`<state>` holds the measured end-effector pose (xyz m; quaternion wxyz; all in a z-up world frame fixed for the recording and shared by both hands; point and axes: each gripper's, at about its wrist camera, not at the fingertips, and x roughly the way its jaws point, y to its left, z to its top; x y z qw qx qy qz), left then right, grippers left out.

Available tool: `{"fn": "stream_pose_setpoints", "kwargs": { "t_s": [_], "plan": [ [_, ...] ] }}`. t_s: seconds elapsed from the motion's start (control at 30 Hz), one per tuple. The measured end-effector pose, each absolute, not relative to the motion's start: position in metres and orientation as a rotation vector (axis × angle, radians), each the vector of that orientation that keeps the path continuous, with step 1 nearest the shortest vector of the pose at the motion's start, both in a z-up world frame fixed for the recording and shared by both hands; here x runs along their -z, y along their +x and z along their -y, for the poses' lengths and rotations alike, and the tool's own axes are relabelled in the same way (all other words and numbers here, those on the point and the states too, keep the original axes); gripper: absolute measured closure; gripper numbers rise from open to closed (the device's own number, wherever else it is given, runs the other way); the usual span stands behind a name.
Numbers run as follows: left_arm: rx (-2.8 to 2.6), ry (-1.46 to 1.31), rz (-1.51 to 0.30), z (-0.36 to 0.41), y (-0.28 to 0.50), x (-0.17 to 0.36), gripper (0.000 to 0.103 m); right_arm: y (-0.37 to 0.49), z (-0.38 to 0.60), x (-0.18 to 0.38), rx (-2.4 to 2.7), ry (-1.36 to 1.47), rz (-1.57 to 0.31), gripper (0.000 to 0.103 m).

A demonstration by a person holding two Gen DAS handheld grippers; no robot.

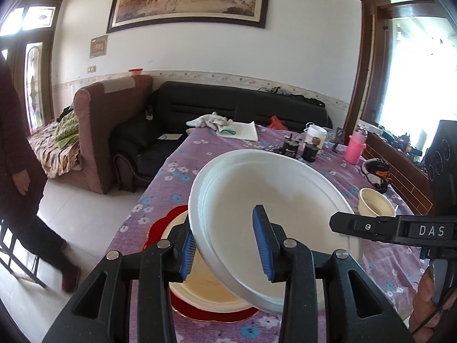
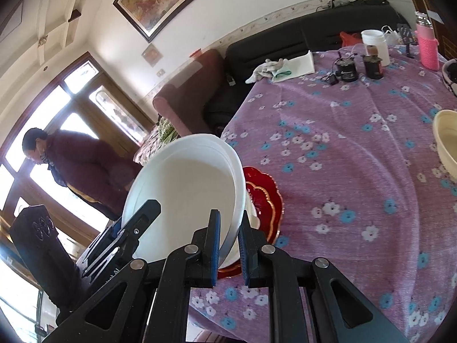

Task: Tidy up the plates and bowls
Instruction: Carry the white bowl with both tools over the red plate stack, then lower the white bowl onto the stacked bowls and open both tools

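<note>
Both grippers pinch one white bowl (image 1: 271, 200) by opposite rims: left gripper (image 1: 228, 250) clamps the rim with jaws partly spread around it, right gripper (image 2: 228, 245) nearly shut on the thin edge. The bowl is tilted, off the table (image 2: 342, 143), over the plate (image 1: 205, 288) on the red plate (image 2: 265, 197) near the table's front-left edge. Risk: thin rim slips from a pad if the hands drift apart or twist, and the bowl drops onto the plates or off the edge. Cream bowl (image 1: 375, 203) sits near the right edge
</note>
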<state>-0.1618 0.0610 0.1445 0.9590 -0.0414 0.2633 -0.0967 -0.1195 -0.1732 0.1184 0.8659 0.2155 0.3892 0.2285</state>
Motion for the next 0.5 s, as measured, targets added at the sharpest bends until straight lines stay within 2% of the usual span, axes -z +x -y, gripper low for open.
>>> {"fn": "stream_pose_setpoints", "kwargs": {
  "t_s": [0.5],
  "plan": [
    [0.156,-0.117,-0.597,-0.083,-0.146,-0.123,0.068,-0.098,0.147,-0.095,-0.479,0.426,-0.889,0.089]
  ]
}}
